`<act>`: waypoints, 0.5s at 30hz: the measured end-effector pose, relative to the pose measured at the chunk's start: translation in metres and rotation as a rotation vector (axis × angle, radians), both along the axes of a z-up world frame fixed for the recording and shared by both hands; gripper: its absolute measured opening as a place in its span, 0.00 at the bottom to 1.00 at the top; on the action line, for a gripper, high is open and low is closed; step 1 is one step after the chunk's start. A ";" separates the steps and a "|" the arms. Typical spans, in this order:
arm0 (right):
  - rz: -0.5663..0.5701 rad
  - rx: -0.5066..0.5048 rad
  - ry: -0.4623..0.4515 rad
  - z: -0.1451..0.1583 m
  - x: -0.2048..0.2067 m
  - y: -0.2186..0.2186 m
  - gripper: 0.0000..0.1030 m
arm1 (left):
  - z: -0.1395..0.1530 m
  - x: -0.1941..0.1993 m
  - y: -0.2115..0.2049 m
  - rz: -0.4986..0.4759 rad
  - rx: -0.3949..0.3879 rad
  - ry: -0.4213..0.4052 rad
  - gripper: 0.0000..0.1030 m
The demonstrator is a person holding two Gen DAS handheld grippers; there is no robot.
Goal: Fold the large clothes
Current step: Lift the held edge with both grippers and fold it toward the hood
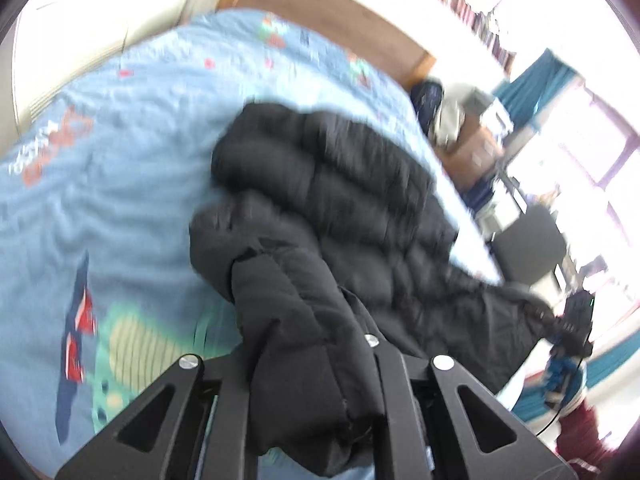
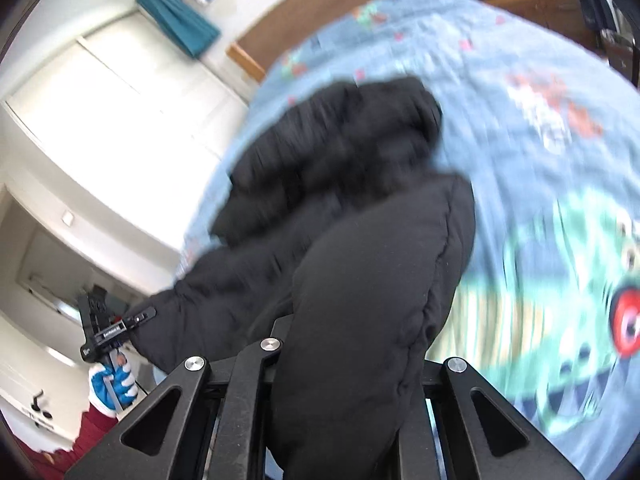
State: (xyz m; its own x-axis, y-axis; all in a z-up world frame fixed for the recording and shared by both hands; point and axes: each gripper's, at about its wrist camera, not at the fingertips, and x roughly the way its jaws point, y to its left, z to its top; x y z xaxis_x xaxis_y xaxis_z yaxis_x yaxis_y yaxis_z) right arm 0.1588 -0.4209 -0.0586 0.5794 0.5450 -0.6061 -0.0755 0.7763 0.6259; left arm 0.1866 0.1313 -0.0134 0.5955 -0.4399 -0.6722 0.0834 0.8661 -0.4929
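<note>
A black puffer jacket (image 1: 340,200) lies partly lifted off a light blue bedspread (image 1: 120,160) printed with cartoon figures. My left gripper (image 1: 312,360) is shut on a thick fold of the jacket, which bulges up between its fingers. At the right edge of the left wrist view, my right gripper (image 1: 576,320), in a blue and white gloved hand, holds the jacket's other end. In the right wrist view the right gripper (image 2: 344,360) is shut on a padded fold of the jacket (image 2: 340,168). The left gripper (image 2: 116,326) shows at the left, clamped on the jacket's edge.
A wooden headboard (image 1: 340,12) runs behind the bed. Beyond the bed's right side stand a brown box (image 1: 468,156), a dark chair (image 1: 532,240) and a bright window (image 1: 580,140). White wardrobe doors (image 2: 100,100) and a teal curtain (image 2: 180,20) show in the right wrist view.
</note>
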 end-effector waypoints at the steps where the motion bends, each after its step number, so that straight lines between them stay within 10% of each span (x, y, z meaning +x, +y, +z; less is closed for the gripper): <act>1: -0.010 0.010 -0.012 0.008 0.008 0.000 0.13 | 0.009 0.007 -0.001 0.011 -0.010 -0.013 0.10; 8: -0.170 0.084 -0.057 0.065 0.118 -0.026 0.13 | 0.064 0.134 0.021 0.166 -0.047 -0.075 0.10; 15: -0.287 0.144 -0.010 0.053 0.252 -0.047 0.13 | 0.057 0.294 0.018 0.203 -0.001 -0.057 0.10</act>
State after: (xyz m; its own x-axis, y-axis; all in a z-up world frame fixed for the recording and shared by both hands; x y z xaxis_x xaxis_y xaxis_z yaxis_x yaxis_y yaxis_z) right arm 0.4112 -0.4681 -0.0060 0.7275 0.4382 -0.5280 0.1273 0.6700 0.7314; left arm 0.4808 0.1497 0.0435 0.7088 -0.3075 -0.6349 -0.0654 0.8675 -0.4931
